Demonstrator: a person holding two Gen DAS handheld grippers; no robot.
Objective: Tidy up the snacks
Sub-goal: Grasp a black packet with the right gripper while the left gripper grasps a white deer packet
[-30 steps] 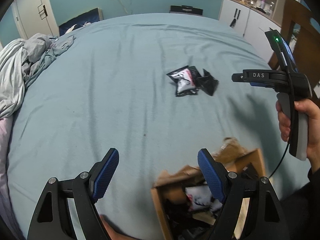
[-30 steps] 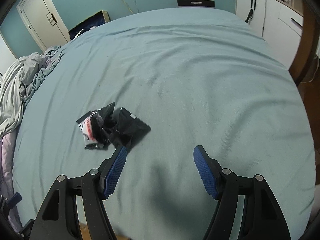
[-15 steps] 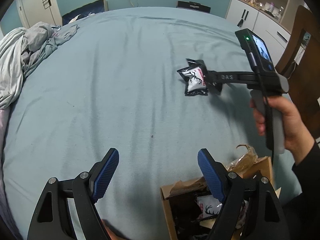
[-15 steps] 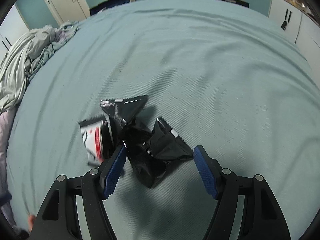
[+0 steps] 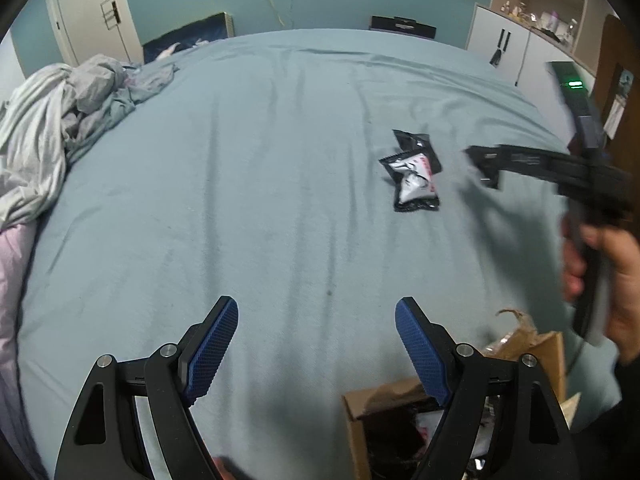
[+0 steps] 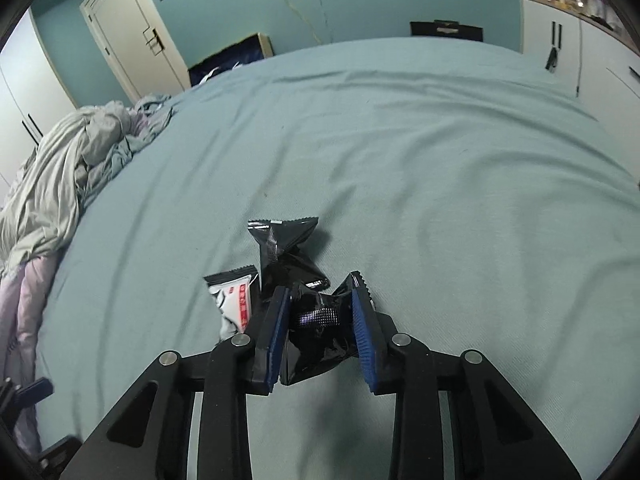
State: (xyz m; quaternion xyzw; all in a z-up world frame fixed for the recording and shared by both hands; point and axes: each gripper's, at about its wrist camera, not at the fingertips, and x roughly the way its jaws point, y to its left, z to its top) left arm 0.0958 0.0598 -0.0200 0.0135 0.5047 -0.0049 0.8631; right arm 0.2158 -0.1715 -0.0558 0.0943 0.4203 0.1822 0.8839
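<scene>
My right gripper (image 6: 320, 300) is shut on a black snack packet (image 6: 316, 332) and squeezes it between the blue pads, lifted just off the bed. Just beyond it lie a second black packet (image 6: 286, 246) and a white and red packet (image 6: 234, 304). In the left wrist view the right gripper (image 5: 486, 162) appears blurred at the right, beside the two packets left on the sheet (image 5: 414, 178). My left gripper (image 5: 316, 328) is open and empty above the sheet. A cardboard box (image 5: 356, 404) with packets inside sits at the bottom right, under the left gripper's right finger.
The bed (image 6: 440, 160) has a light blue sheet. Crumpled grey bedding (image 5: 52, 128) lies along its left side. White cabinets (image 5: 504, 52) and a wooden chair (image 5: 616, 64) stand to the right. A door (image 6: 132, 40) is at the back left.
My right gripper closed on the black packet and pulled it away from the other two. The left gripper stayed open, and its view shifted a little over the bed.
</scene>
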